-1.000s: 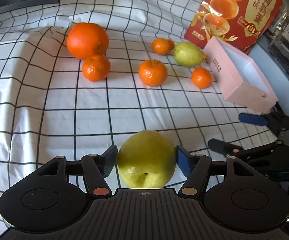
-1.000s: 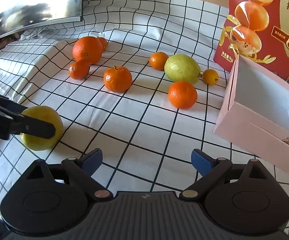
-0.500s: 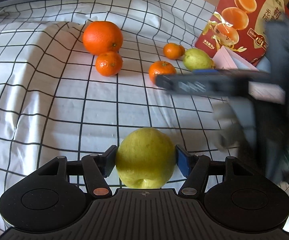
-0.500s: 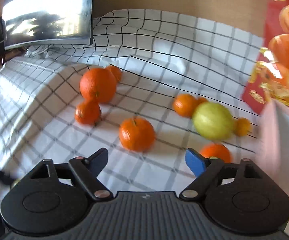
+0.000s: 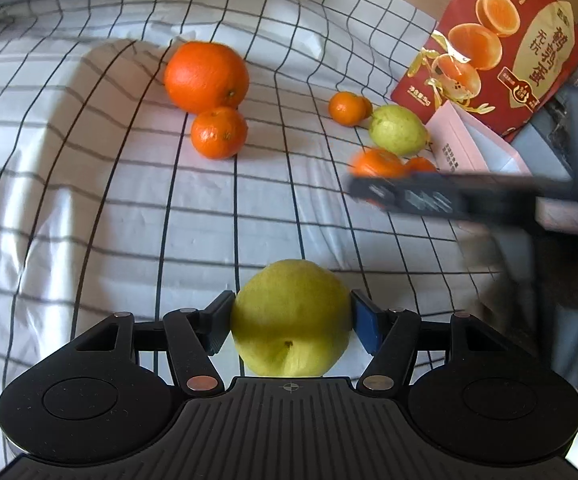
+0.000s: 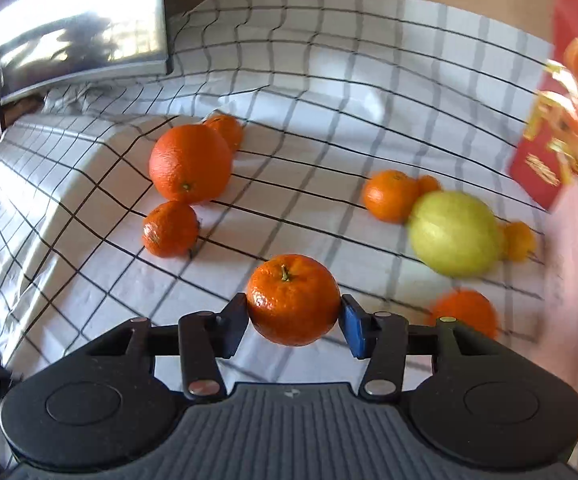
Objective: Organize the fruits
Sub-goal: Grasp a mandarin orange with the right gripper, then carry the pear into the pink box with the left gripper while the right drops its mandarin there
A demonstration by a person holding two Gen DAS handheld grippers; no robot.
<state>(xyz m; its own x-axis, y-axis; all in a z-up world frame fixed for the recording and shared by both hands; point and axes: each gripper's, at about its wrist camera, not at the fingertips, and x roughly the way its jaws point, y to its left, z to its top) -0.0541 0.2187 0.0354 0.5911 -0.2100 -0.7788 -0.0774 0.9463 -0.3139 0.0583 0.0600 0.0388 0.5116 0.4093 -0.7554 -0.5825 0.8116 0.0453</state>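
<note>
My left gripper [image 5: 291, 326] is shut on a yellow-green pear [image 5: 291, 316] and holds it over the checked cloth. My right gripper [image 6: 293, 320] has a mandarin [image 6: 293, 298] between its pads, which touch or nearly touch its sides; the mandarin still rests on the cloth. In the left wrist view the right gripper [image 5: 449, 196] is a blurred dark bar at the right. A large orange [image 5: 206, 76] [image 6: 190, 163], a small mandarin [image 5: 219, 132] [image 6: 170, 229], a second pear [image 5: 397, 130] [image 6: 455, 234] and more mandarins [image 5: 345, 108] [image 6: 389, 196] lie further back.
An open pink box [image 5: 473, 140] stands at the right, in front of a red printed carton [image 5: 497, 48]. A monitor [image 6: 77, 28] stands at the back left. The checked cloth [image 5: 109, 200] rises in a fold at the left.
My right gripper has swung left and forward to the middle mandarin and narrowed around it. My left gripper has kept the pear and shifted slightly.
</note>
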